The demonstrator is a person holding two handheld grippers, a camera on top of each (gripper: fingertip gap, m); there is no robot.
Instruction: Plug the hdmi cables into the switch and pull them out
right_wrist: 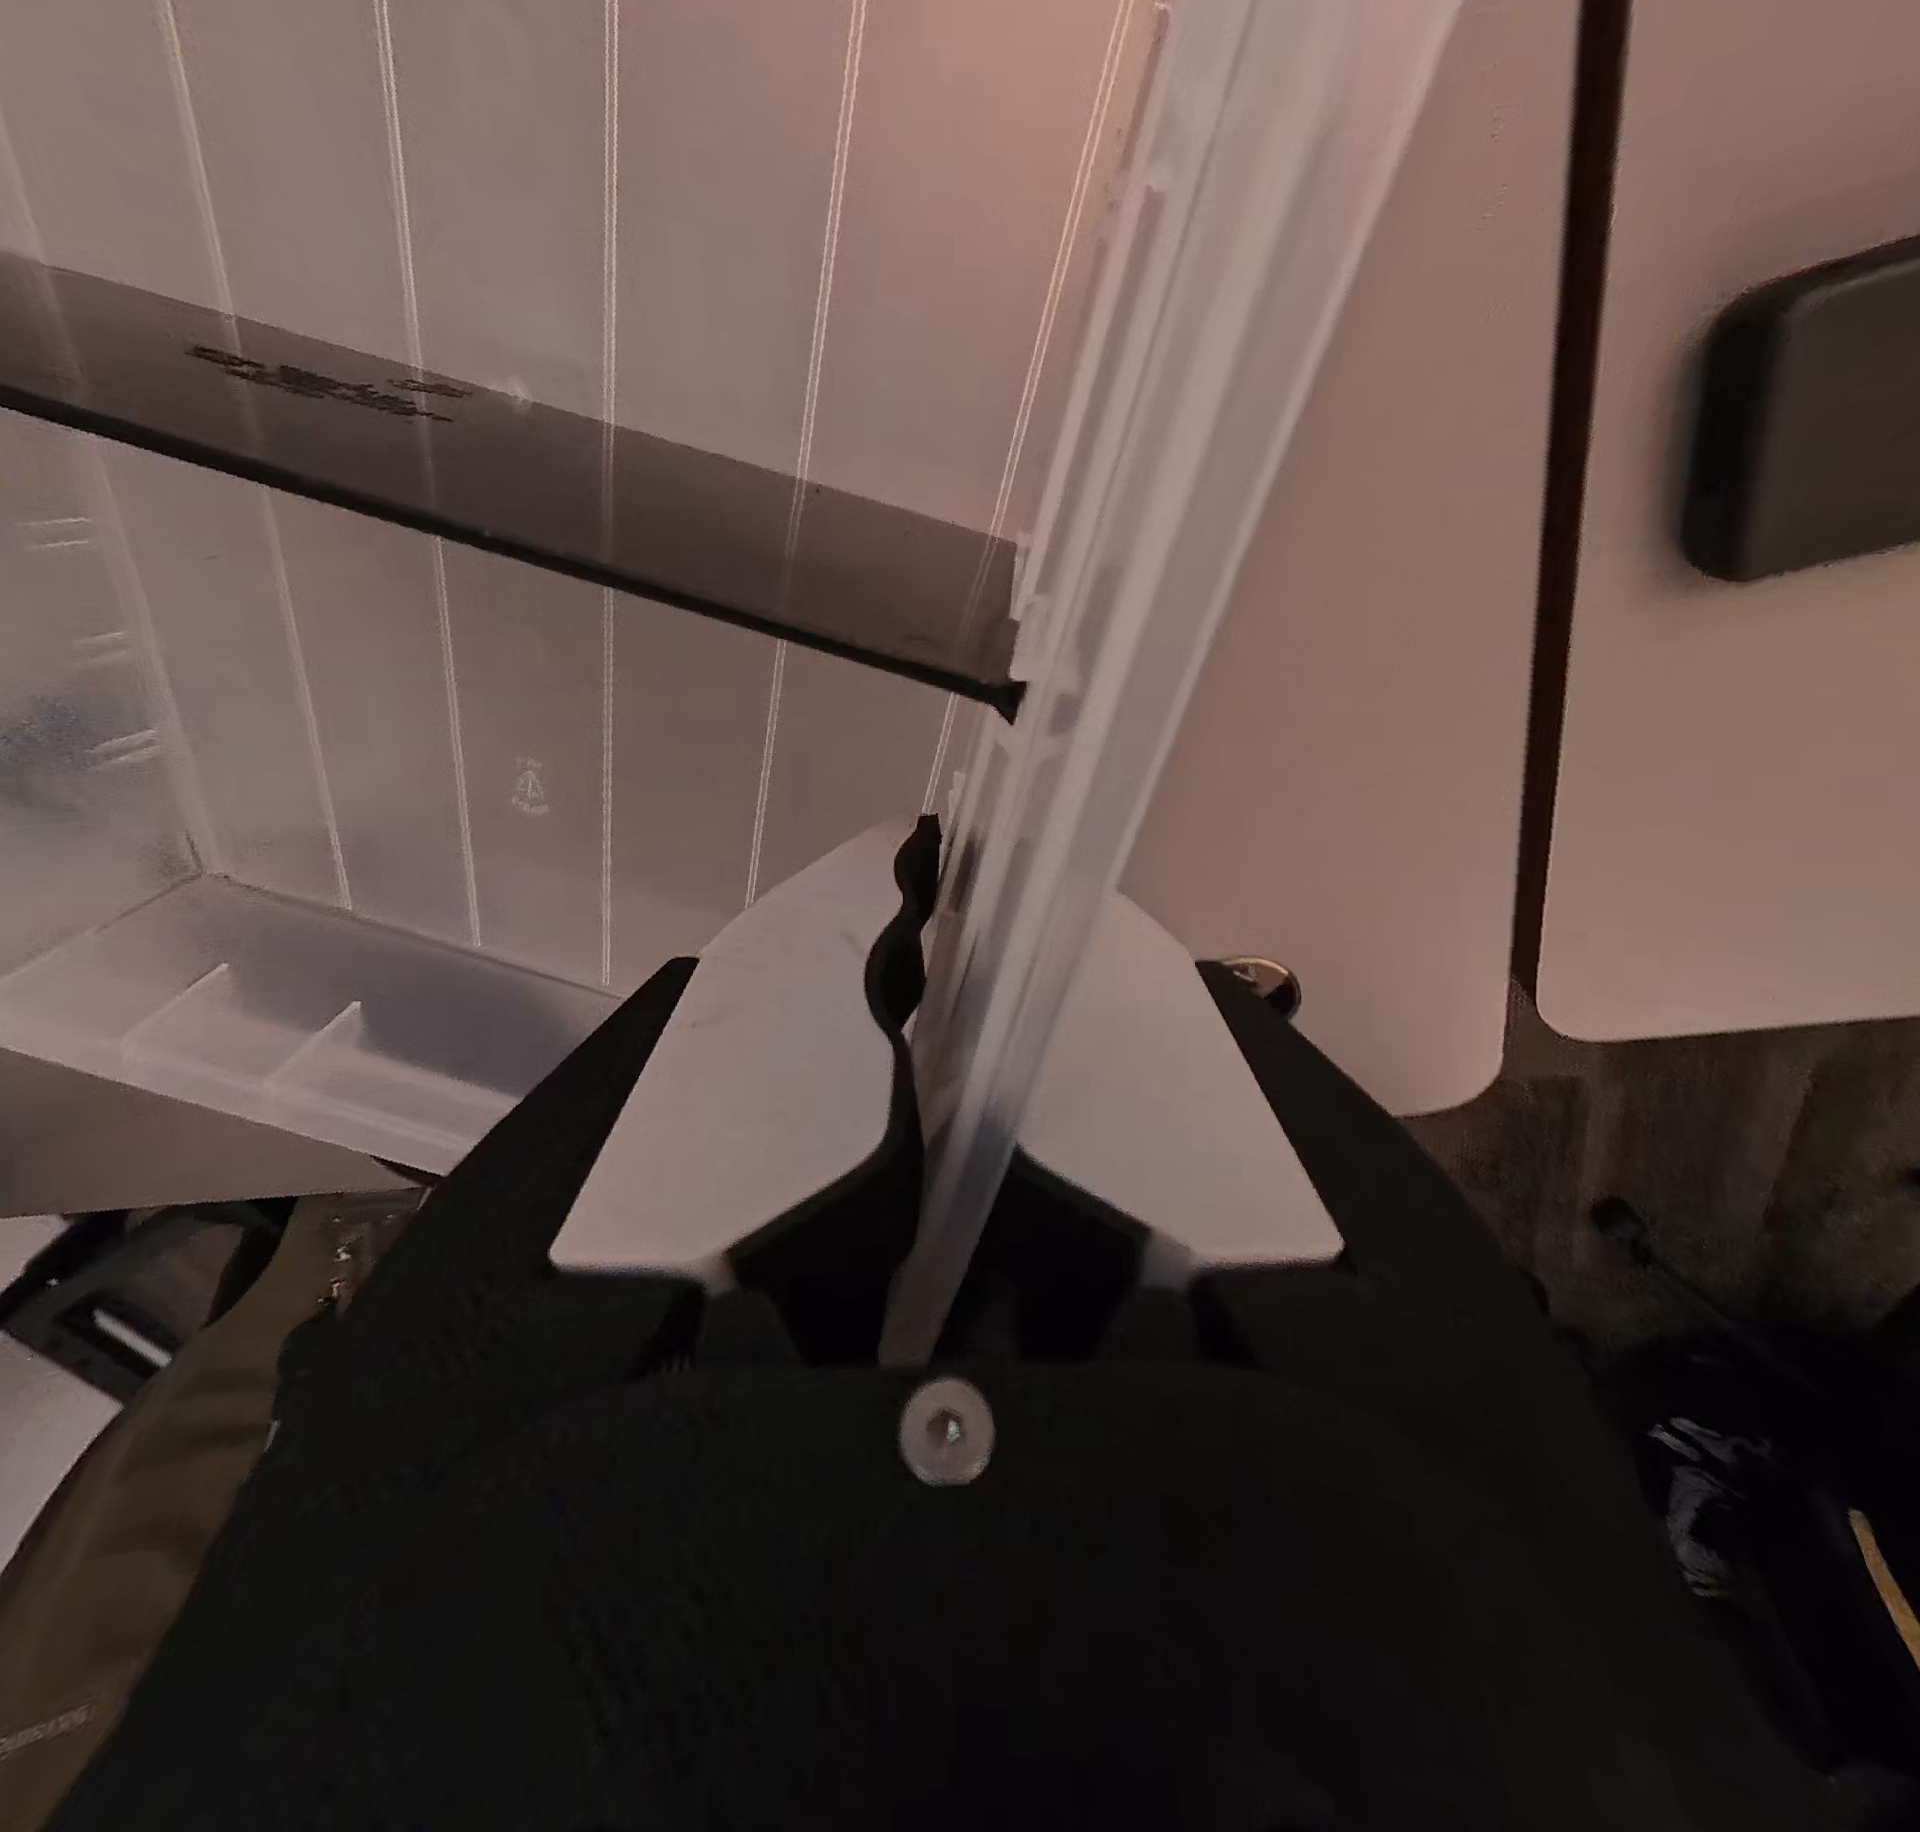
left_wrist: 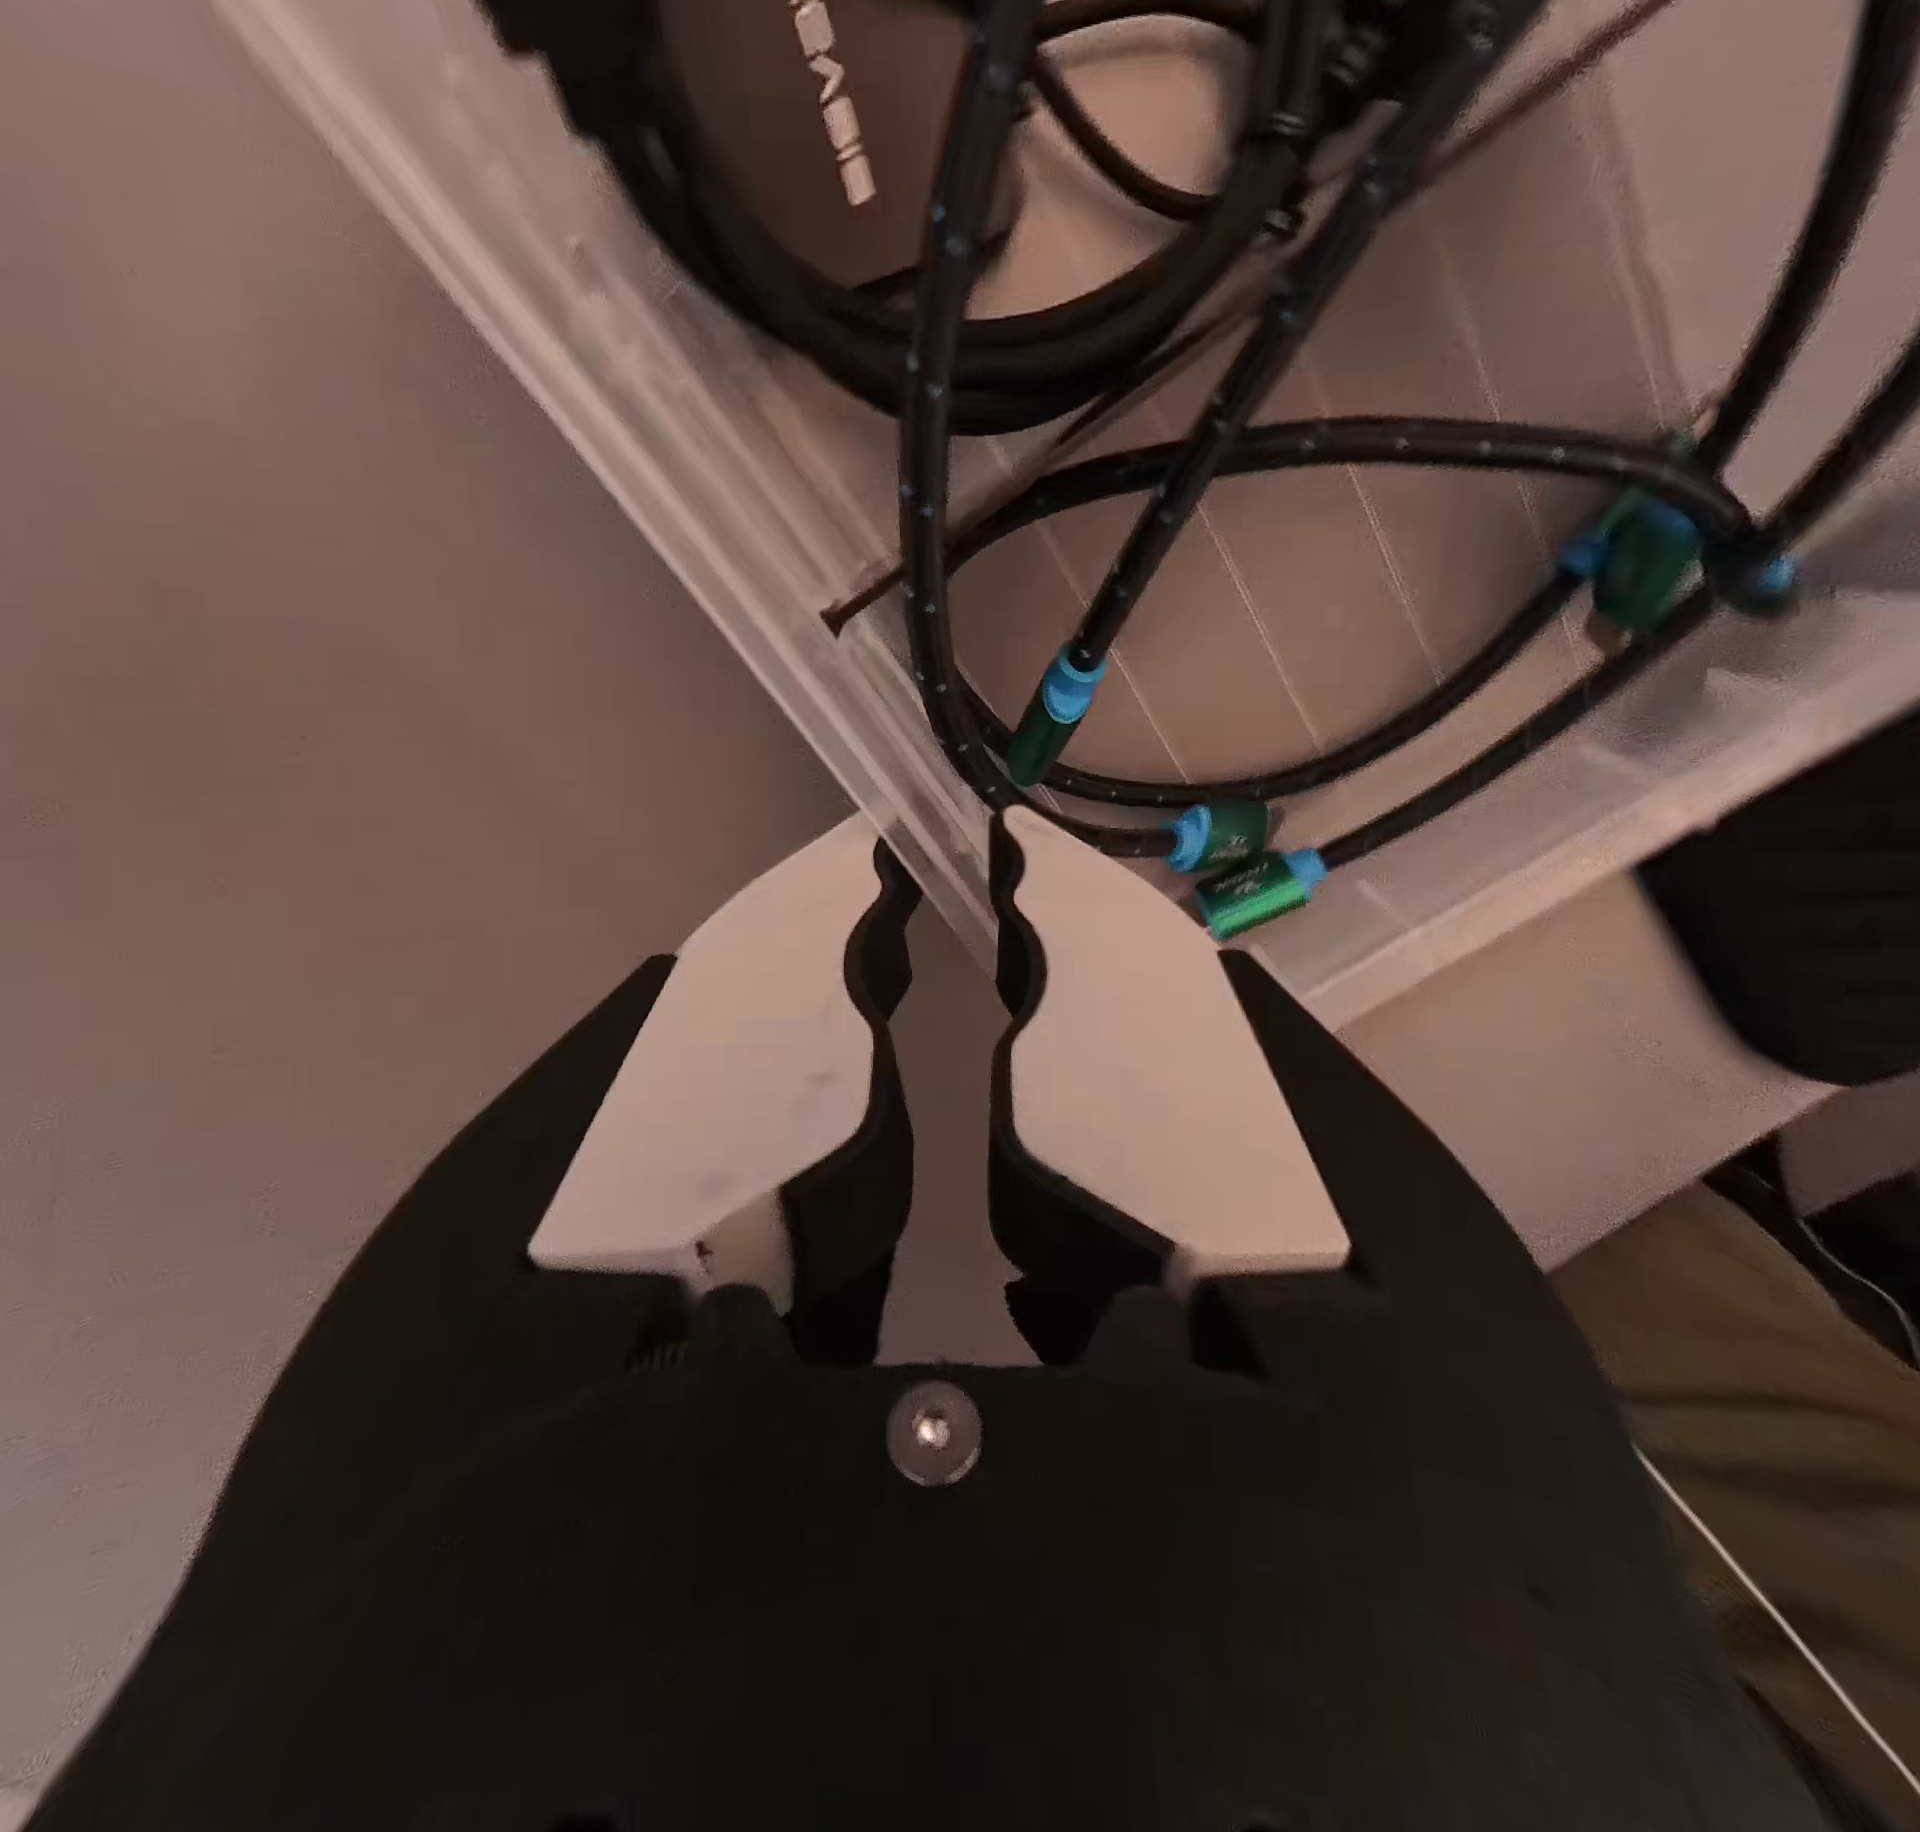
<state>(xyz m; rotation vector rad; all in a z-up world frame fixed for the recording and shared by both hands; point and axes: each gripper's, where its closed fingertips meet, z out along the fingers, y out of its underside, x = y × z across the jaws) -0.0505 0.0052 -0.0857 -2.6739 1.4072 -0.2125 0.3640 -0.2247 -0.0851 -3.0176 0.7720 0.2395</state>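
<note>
Several black braided HDMI cables (left_wrist: 935,348) with green and blue plugs (left_wrist: 1242,894) lie coiled in a clear plastic bin (left_wrist: 582,328). My left gripper (left_wrist: 940,847) straddles the bin's side rim, its fingers closed on the rim, with the plugs just to its right. My right gripper (right_wrist: 971,863) is shut on another stretch of the bin's rim (right_wrist: 1195,432), which runs between its fingers. This part of the bin holds only a dark divider (right_wrist: 520,473). A dark grey rounded box (right_wrist: 1808,432), possibly the switch, lies on the white table (right_wrist: 1351,639) to the right.
A black round object with pale lettering (left_wrist: 810,99) lies among the cables at the bin's far end. A person's dark sleeve (left_wrist: 1818,899) and olive trousers (left_wrist: 1714,1419) are at the right. A dark gap (right_wrist: 1569,535) splits two white tabletops. A dark floor (right_wrist: 1662,1211) lies below them.
</note>
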